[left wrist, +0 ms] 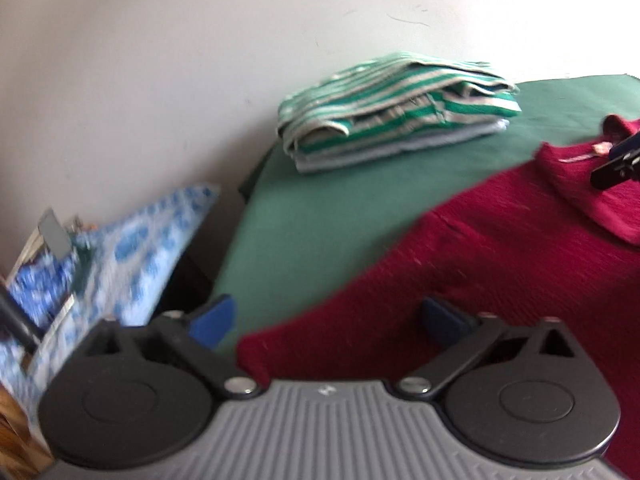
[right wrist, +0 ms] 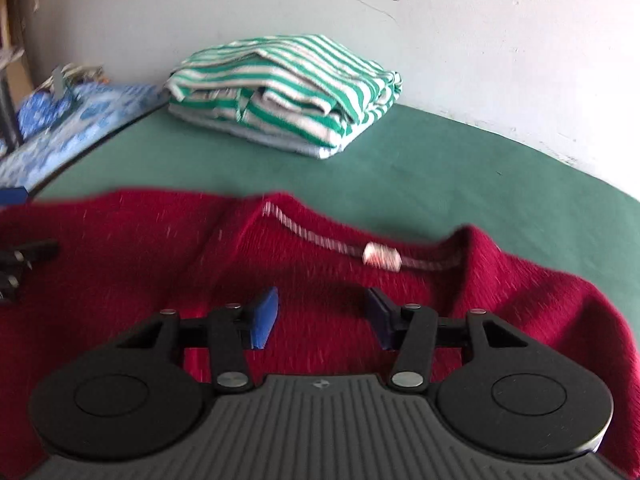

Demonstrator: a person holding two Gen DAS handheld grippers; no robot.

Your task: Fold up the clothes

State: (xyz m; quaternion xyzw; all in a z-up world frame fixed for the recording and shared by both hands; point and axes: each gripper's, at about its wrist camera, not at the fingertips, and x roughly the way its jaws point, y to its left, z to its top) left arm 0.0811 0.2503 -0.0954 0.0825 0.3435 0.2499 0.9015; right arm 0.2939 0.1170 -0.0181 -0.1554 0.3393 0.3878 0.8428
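A dark red knitted sweater (left wrist: pixel 480 260) (right wrist: pixel 140 248) lies spread on the green table cover (left wrist: pixel 320 208) (right wrist: pixel 440 168). Its collar with a white label (right wrist: pixel 380 258) faces the wall. My left gripper (left wrist: pixel 328 320) is open wide above the sweater's left edge, with nothing between its blue pads. My right gripper (right wrist: pixel 322 316) is open just below the collar, over the knit and not pinching any of it. The right gripper's black finger (left wrist: pixel 616 160) shows at the collar in the left wrist view. Part of the left gripper (right wrist: pixel 20 264) shows at the left edge of the right wrist view.
A folded stack topped by a green and white striped garment (left wrist: pixel 400 100) (right wrist: pixel 288 88) sits at the back of the table near the white wall (left wrist: pixel 200 60). Left of the table lies blue patterned cloth (left wrist: pixel 132 248) (right wrist: pixel 80 112) with clutter behind it.
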